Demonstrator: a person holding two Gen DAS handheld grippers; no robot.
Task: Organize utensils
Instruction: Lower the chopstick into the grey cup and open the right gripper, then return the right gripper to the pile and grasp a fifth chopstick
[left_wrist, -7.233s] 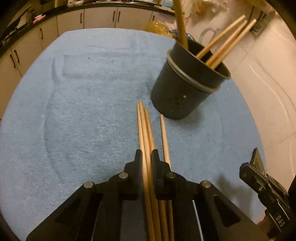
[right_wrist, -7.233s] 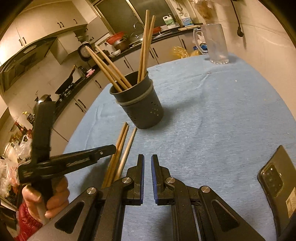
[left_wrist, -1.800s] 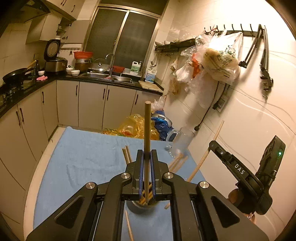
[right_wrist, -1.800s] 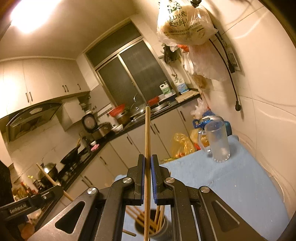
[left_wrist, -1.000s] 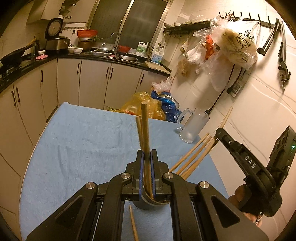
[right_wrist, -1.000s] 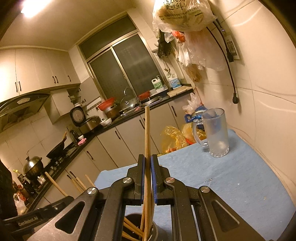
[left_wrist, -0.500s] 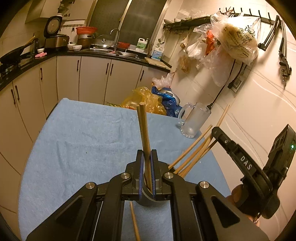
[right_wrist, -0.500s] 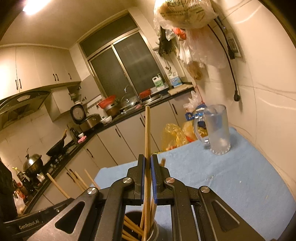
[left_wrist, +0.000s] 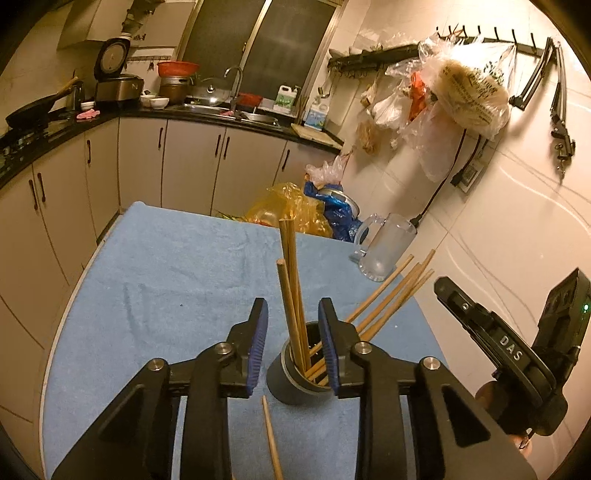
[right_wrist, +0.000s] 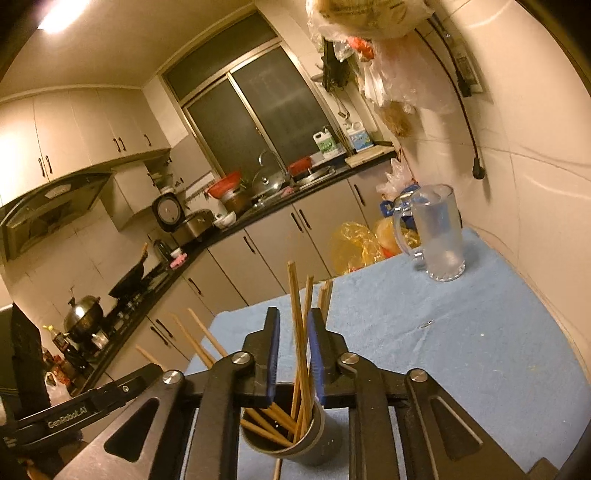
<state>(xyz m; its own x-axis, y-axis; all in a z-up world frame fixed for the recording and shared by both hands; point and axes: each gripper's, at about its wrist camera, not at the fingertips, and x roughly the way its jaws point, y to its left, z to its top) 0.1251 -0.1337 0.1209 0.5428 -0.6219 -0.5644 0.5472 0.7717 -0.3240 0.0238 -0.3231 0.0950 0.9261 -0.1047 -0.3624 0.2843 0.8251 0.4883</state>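
Warm yellowish light tints everything. The table (left_wrist: 155, 266) is covered in a plain light blue cloth with a towel-like texture. A dark grey cup (left_wrist: 291, 387) with a paler grey band at its rim holds light tan wooden chopsticks (left_wrist: 291, 288). Another tan chopstick (left_wrist: 271, 439) lies on the blue cloth. Both the left gripper (left_wrist: 293, 332) and the right gripper (right_wrist: 293, 354) are black with silver bolts and blue finger pads (left_wrist: 258, 343). A clear glass mug (right_wrist: 439, 236) is at the far right. Behind it are yellow-orange and blue plastic bags (left_wrist: 295, 210), beige cabinets (left_wrist: 184, 162) and a black countertop (left_wrist: 207, 116).
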